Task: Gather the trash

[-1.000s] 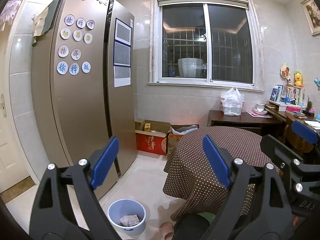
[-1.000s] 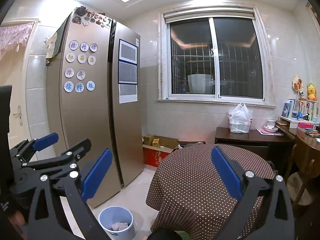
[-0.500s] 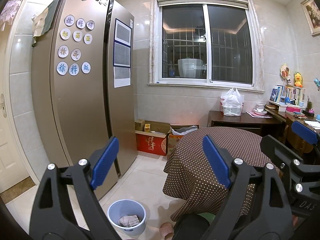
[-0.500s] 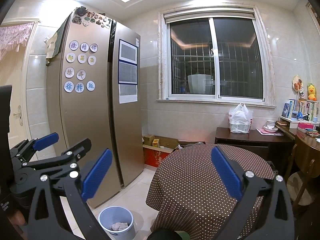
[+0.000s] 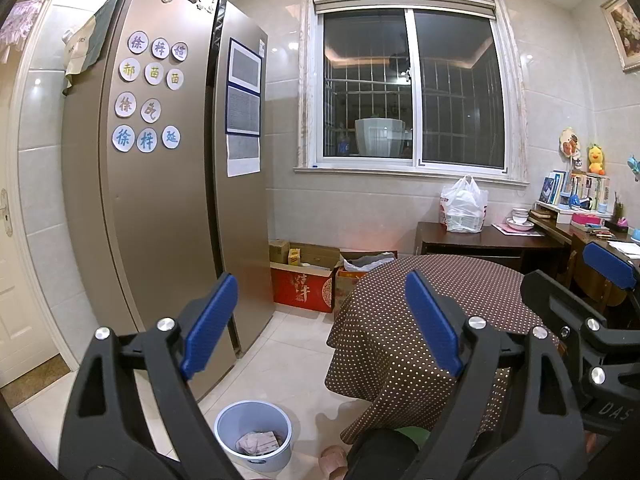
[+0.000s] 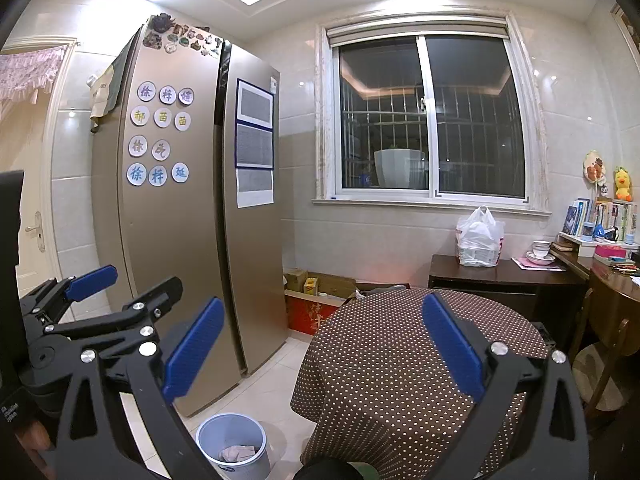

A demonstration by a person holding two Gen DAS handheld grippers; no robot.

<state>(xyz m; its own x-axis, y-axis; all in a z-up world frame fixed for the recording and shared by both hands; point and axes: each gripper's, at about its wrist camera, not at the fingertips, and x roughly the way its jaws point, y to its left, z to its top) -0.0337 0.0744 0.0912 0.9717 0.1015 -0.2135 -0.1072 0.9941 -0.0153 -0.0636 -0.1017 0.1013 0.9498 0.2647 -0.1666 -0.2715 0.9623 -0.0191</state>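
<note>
A pale blue trash bin (image 5: 254, 434) (image 6: 233, 446) stands on the tiled floor beside the fridge, with crumpled paper (image 5: 259, 441) inside it. My left gripper (image 5: 320, 320) is held high above the floor, jaws wide open with nothing between its blue pads. My right gripper (image 6: 324, 344) is likewise open and empty. Each gripper shows at the edge of the other's view: the right gripper (image 5: 600, 300) to the right, the left gripper (image 6: 100, 304) to the left. No loose trash shows on the floor or on the table.
A round table with a brown dotted cloth (image 5: 440, 320) (image 6: 400, 360) stands right of the bin. A tall gold fridge (image 5: 168, 200) fills the left. Cardboard boxes (image 5: 308, 276) sit under the window. A dark side table (image 5: 480, 240) carries a white plastic bag (image 5: 464, 208).
</note>
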